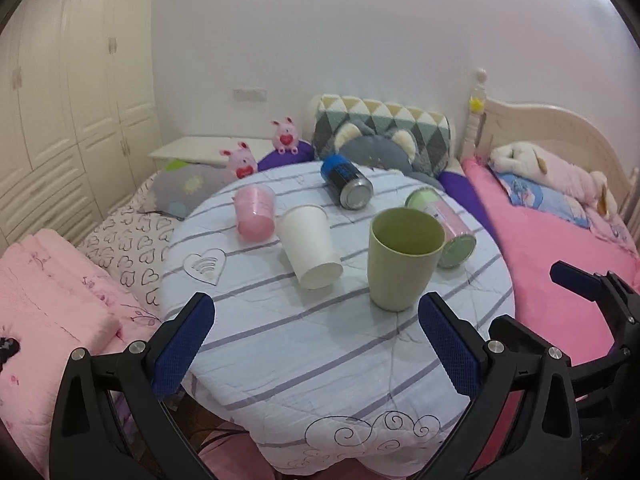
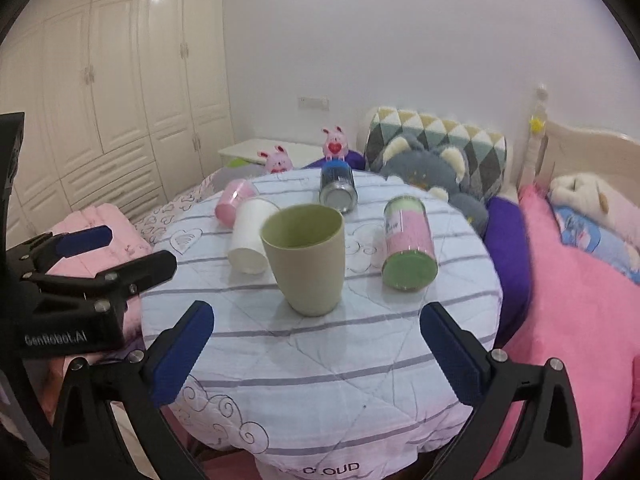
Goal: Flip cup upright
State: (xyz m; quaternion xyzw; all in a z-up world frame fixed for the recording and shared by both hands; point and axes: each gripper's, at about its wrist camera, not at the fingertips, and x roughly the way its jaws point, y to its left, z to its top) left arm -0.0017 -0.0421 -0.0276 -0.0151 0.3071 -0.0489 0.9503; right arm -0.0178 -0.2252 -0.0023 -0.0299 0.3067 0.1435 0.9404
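Room lies bare on the round table point(image 2: 320, 368) near me. My left gripper point(image 1: 316, 344) and right gripper point(image 2: 316, 350) both gape, holding nothing. I see the green cup point(image 2: 306, 258) upright at 12 o'clock; white cup point(image 2: 250, 240), pink cup point(image 2: 234, 200) and two cans lie tipped behind

We see a plain white wall point(image 1: 360, 40) at the back, carrying a small white switch plate point(image 1: 249, 94). Along the left side stands a cream wardrobe point(image 1: 60, 100) with panelled doors reaching up out of view. A low white bedside cabinet point(image 1: 200, 148) sits in the corner beside it. On the right we note a cream headboard point(image 1: 560, 128) with a turned post point(image 1: 478, 112) and a pink bedspread point(image 1: 560, 280). Lighting is soft and even. The floor is barely visible.
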